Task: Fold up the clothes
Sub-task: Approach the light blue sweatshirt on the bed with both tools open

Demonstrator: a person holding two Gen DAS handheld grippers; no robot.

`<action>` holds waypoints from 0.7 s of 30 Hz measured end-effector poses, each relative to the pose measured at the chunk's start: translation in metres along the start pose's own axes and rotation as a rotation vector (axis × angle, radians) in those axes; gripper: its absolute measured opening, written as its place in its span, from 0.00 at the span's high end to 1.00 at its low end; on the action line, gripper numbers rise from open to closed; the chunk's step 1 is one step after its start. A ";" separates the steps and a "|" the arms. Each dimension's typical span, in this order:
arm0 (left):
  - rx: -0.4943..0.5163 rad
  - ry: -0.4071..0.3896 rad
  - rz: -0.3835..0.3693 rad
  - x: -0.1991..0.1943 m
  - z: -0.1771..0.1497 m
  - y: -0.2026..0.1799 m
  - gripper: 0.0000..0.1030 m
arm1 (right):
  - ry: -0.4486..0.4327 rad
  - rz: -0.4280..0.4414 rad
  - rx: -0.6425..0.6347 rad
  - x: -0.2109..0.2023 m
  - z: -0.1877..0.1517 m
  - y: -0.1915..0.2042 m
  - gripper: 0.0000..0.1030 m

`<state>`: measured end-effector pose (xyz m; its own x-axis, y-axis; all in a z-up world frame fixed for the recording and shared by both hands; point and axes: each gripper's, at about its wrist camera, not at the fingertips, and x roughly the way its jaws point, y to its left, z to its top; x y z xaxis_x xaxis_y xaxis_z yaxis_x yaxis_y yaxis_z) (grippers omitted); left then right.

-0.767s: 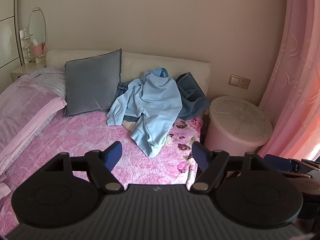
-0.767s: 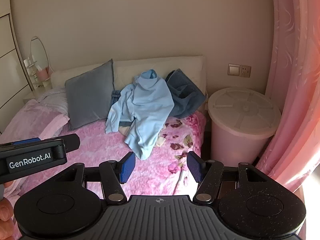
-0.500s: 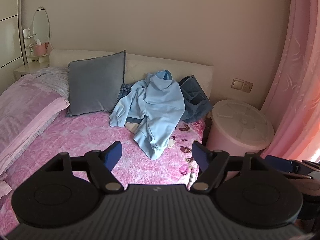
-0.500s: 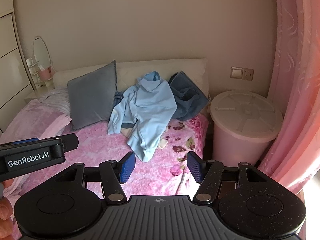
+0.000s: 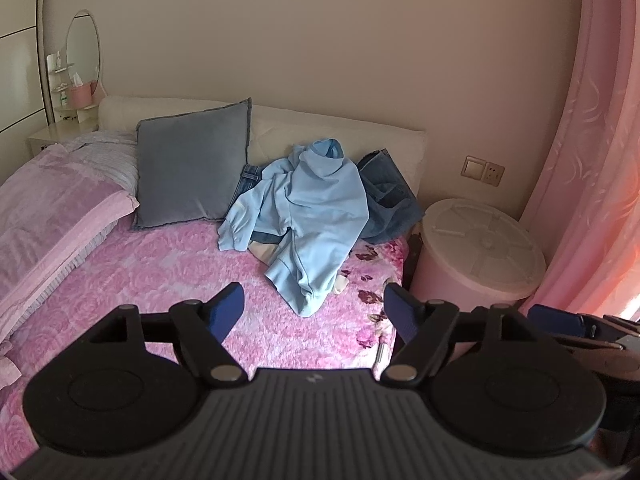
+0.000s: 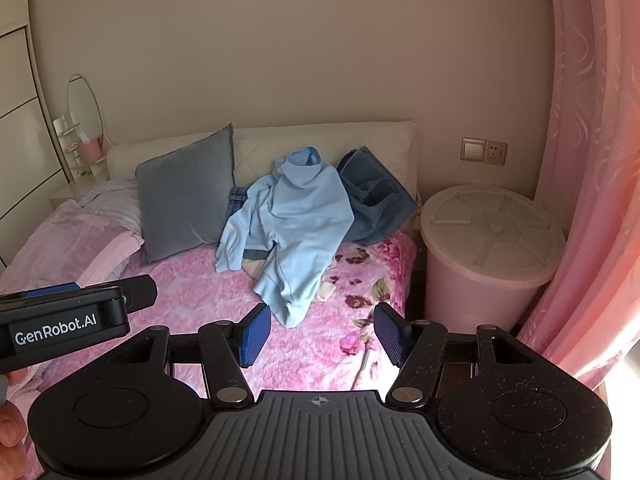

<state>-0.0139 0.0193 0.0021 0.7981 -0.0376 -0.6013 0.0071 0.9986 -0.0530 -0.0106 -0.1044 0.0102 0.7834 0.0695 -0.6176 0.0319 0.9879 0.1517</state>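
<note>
Both views closer to bed than 0.8 s ago; approach under way. Left gripper and right gripper: jaws apart, nothing held. Light-blue hoodie heaped unfolded over denim against headboard, beyond reach.

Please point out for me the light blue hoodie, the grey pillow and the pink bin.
light blue hoodie (image 5: pixel 320 208), left wrist view, on its chest
grey pillow (image 5: pixel 192 164), left wrist view, on its front face
pink bin (image 6: pixel 494 220), right wrist view, on its lid
</note>
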 end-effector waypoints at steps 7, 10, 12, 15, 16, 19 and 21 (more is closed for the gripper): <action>-0.014 0.009 0.006 0.007 0.000 0.005 0.28 | -0.002 0.004 -0.013 0.002 -0.001 0.005 0.41; -0.020 0.011 0.013 0.010 0.001 0.007 0.28 | 0.001 0.005 -0.012 0.006 0.002 0.007 0.41; -0.023 0.013 0.018 0.013 0.002 0.010 0.28 | 0.001 0.008 -0.015 0.008 0.004 0.009 0.41; -0.032 0.015 0.028 0.017 0.004 0.012 0.28 | 0.001 0.014 -0.021 0.012 0.005 0.013 0.41; -0.035 0.016 0.032 0.018 0.004 0.013 0.28 | 0.002 0.016 -0.022 0.014 0.006 0.015 0.41; -0.040 0.022 0.044 0.021 0.005 0.016 0.28 | 0.012 0.023 -0.026 0.021 0.009 0.016 0.41; -0.043 0.026 0.050 0.024 0.006 0.017 0.28 | 0.017 0.028 -0.029 0.025 0.011 0.016 0.41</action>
<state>0.0090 0.0352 -0.0087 0.7807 0.0111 -0.6248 -0.0590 0.9967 -0.0561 0.0165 -0.0880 0.0052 0.7731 0.0991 -0.6265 -0.0079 0.9891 0.1467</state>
